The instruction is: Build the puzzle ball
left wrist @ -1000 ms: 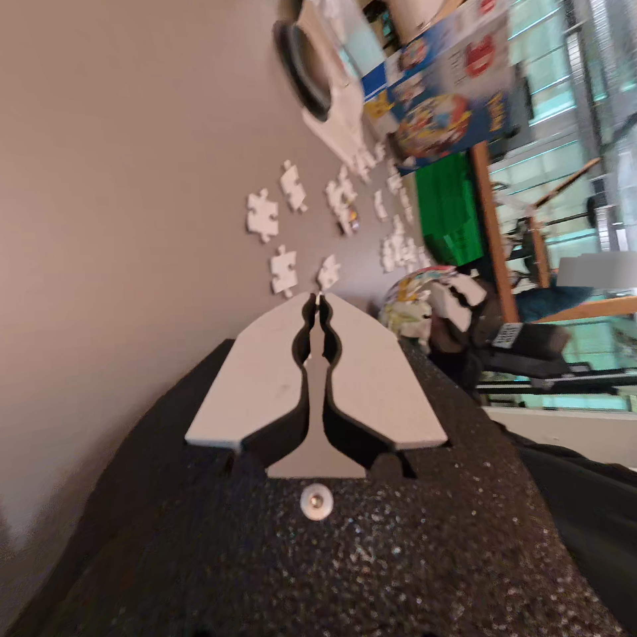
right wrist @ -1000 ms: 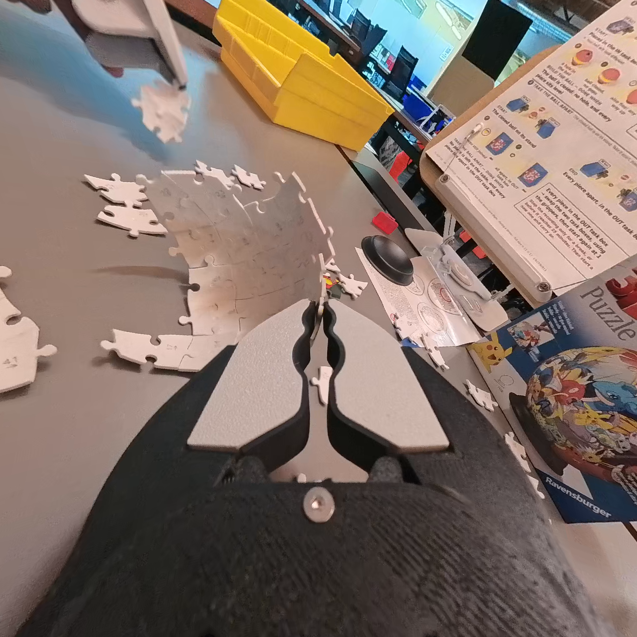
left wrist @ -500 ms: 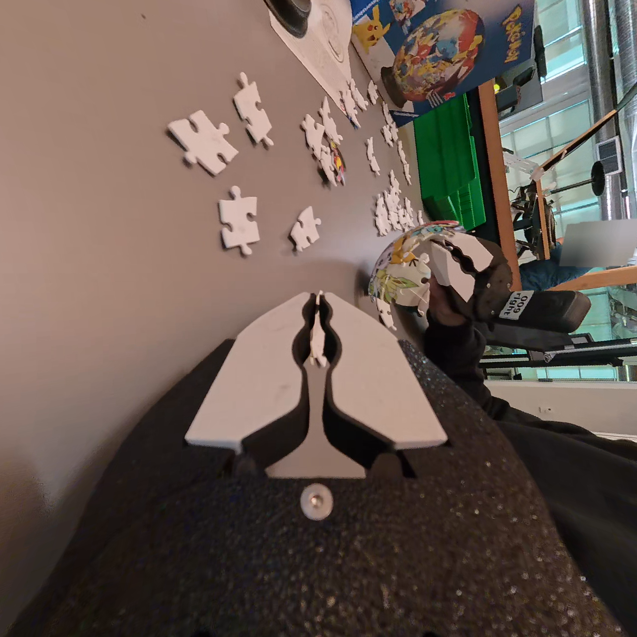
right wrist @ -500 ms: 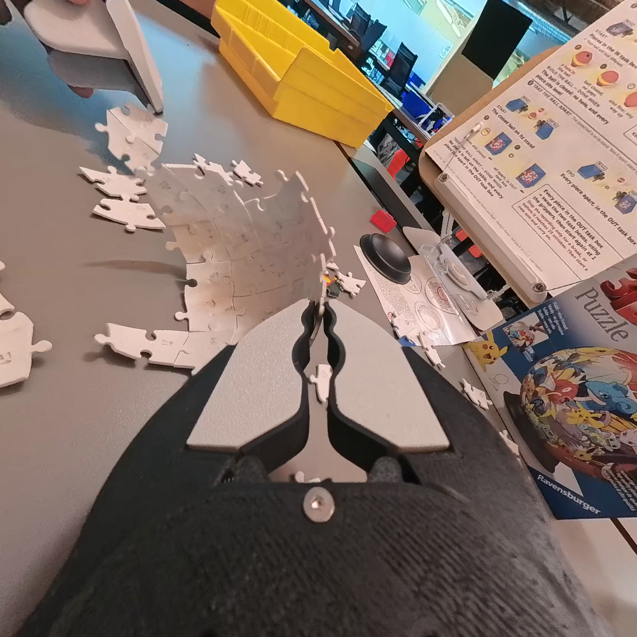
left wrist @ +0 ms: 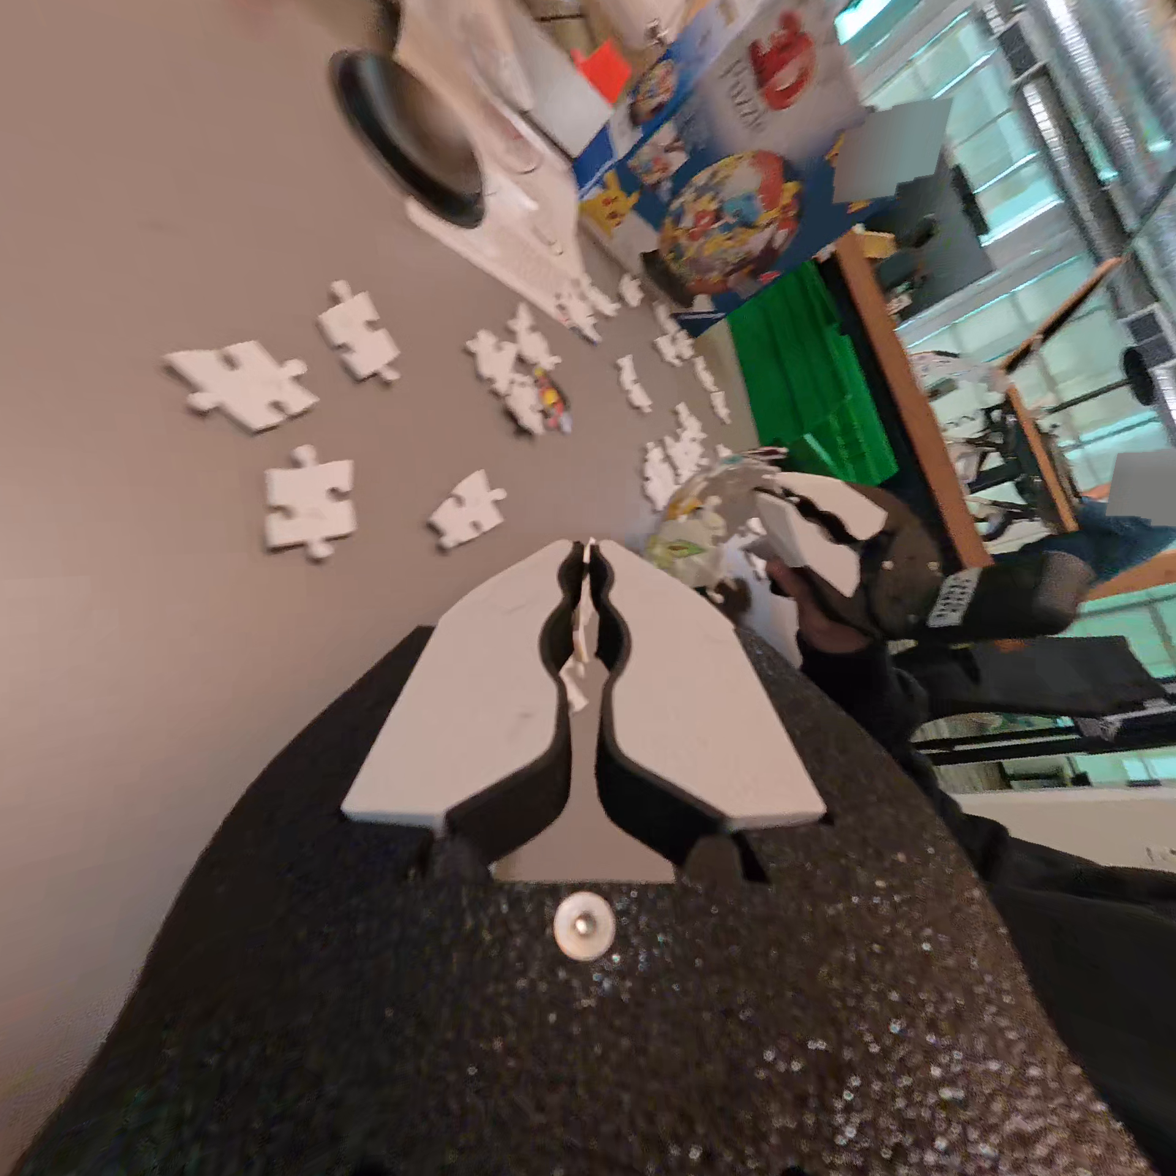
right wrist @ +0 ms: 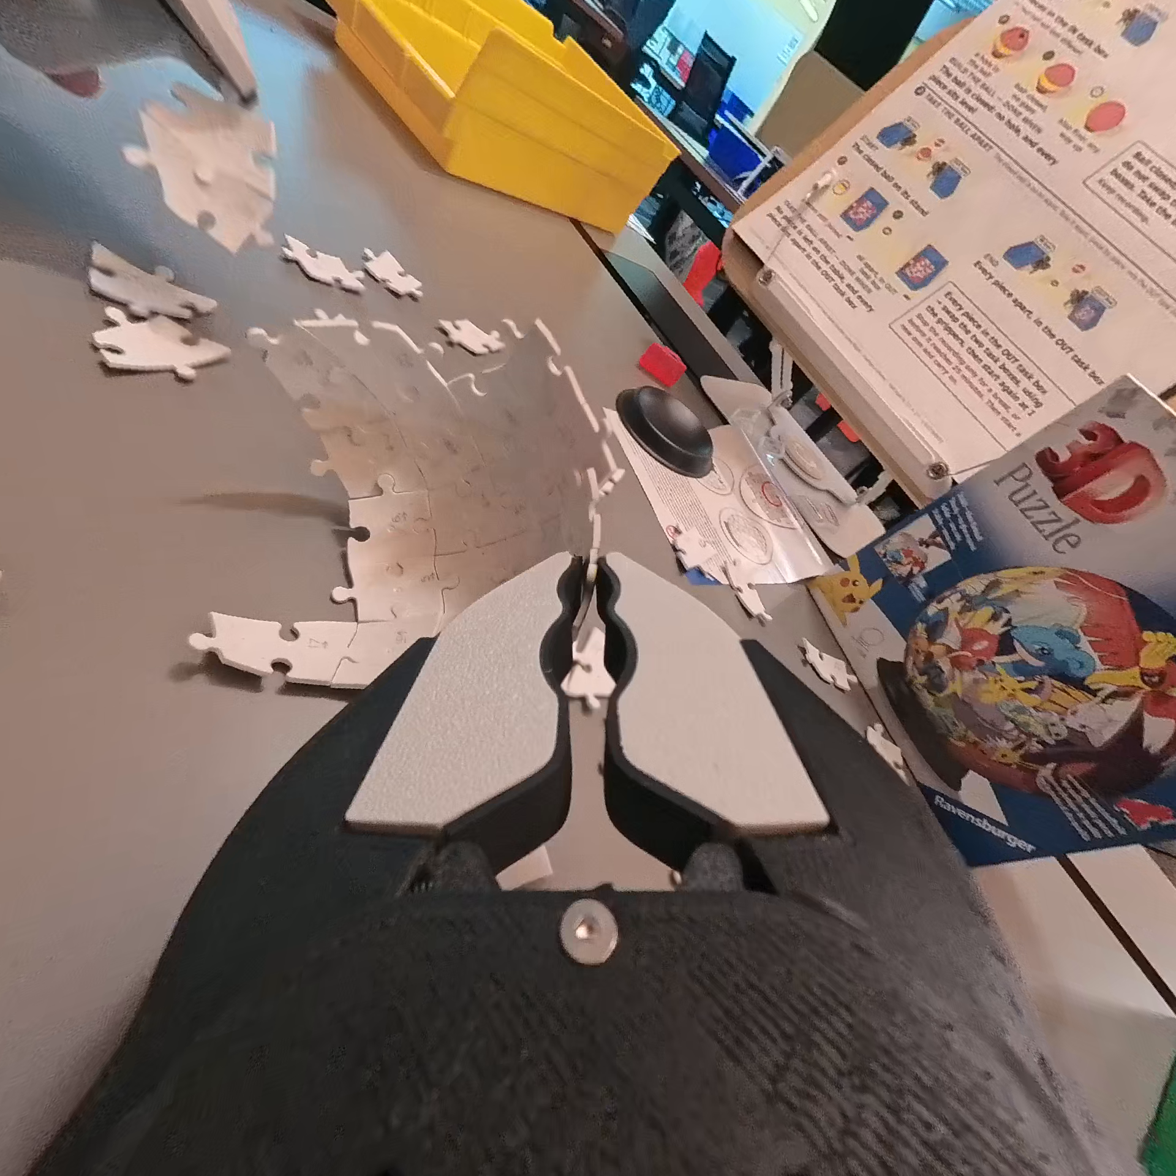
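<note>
Fingers of the left gripper (left wrist: 587, 552) are closed tight on a thin white puzzle piece (left wrist: 582, 627) that stands edge-on between the pads. This gripper hangs tilted above the grey table (left wrist: 127, 604), and loose white pieces (left wrist: 310, 503) lie flat under and ahead of it. Just to its right is the right gripper (left wrist: 805, 528), held by a gloved hand (left wrist: 827, 627). In its own view, the right gripper (right wrist: 588, 563) is also closed, pinching the rim of a curved shell of joined puzzle pieces (right wrist: 445, 483); the shell's low part seems to rest on the table. A single white piece (right wrist: 588, 668) lies on the table, seen between the fingers further back. Beyond the shell are a black round stand (right wrist: 668, 436) on a printed sheet (right wrist: 732, 515), a blue puzzle box (right wrist: 1031, 655), yellow bins (right wrist: 509, 108) and an instruction board (right wrist: 986, 210).
</note>
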